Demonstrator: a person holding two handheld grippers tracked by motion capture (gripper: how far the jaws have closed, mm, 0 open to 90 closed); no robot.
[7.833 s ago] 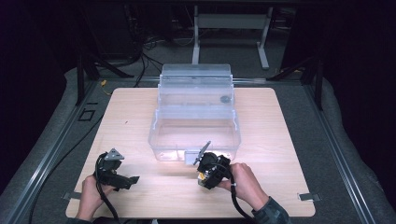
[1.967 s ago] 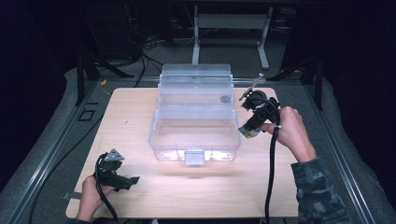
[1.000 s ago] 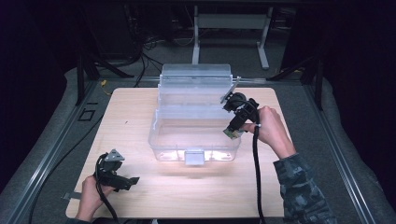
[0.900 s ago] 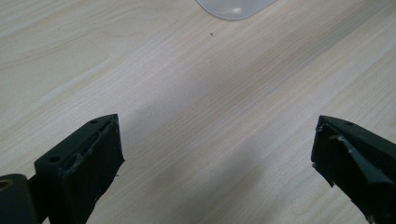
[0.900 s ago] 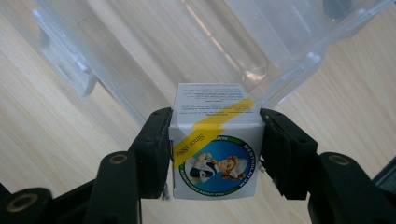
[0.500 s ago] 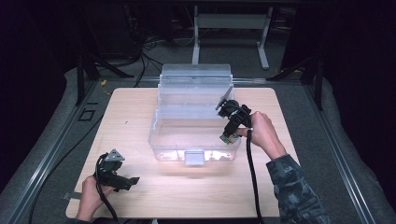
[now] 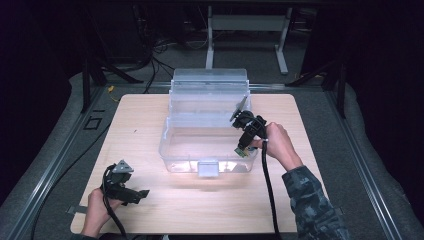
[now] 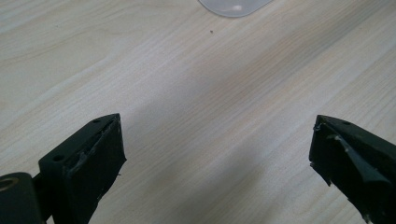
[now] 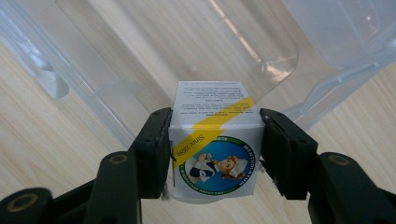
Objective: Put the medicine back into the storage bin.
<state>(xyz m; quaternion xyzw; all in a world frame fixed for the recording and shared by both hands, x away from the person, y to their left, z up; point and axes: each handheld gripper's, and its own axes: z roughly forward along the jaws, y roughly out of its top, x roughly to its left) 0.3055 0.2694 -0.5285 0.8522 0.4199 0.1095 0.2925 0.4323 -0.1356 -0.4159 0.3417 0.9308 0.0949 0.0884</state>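
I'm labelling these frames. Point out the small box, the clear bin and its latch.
Small box (image 9: 215,140), right gripper view, printed face.
Clear bin (image 7: 170,150), high view, left wall.
Latch (image 7: 208,167), high view, front tab.

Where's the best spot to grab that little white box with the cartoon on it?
Take the box by its two flat opposite sides, coming from behind its cartoon end. The right gripper does just that: a pad lies flat on each side wall. Those walls are straight and parallel, so nothing slips, and the far end stays free to go down into the clear bin.
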